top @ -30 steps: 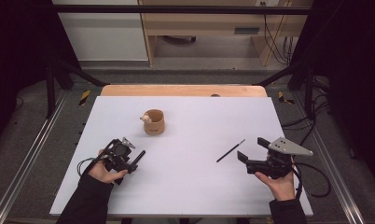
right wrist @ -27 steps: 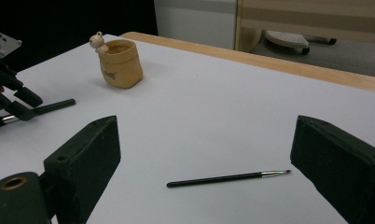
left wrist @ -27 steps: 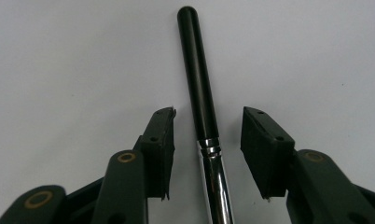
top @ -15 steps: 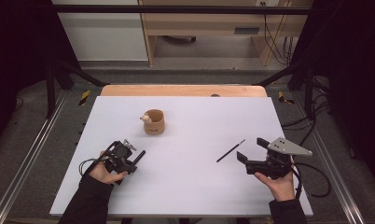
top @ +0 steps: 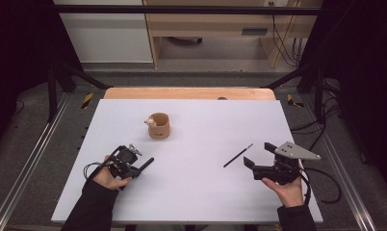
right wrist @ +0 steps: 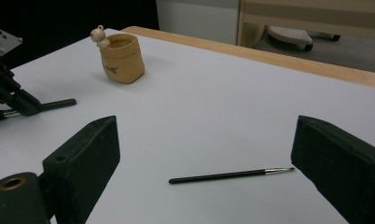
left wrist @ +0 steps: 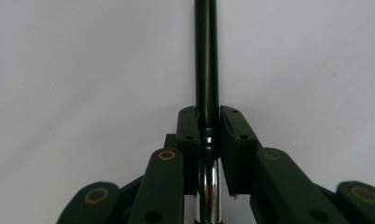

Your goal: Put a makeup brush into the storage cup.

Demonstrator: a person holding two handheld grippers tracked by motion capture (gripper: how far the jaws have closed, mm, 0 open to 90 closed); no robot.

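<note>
My left gripper (top: 136, 167) lies low on the white table (top: 206, 197) at the front left. Its jaws have just been closing, and the pads now pinch a black rod (left wrist: 206, 56) with a silver band. The rod (top: 146, 162) sticks out toward the table's middle and also shows at the left edge of the right gripper view (right wrist: 57, 103). My right gripper (top: 259, 154) rests at the front right, open, with nothing between its jaws (right wrist: 209, 140). A thin black paintbrush (top: 238, 155) lies flat just ahead of it (right wrist: 232, 175).
A small tan pot (top: 158, 126) with a little animal figure on its rim stands behind the middle of the table (right wrist: 121, 57). A wooden strip (top: 189, 93) runs along the far edge. Metal rails flank the table, and cables trail by the right one.
The left gripper's jaws have come together on the black rod. Neither hand has shifted, and the thin brush and the pot lie as before.
</note>
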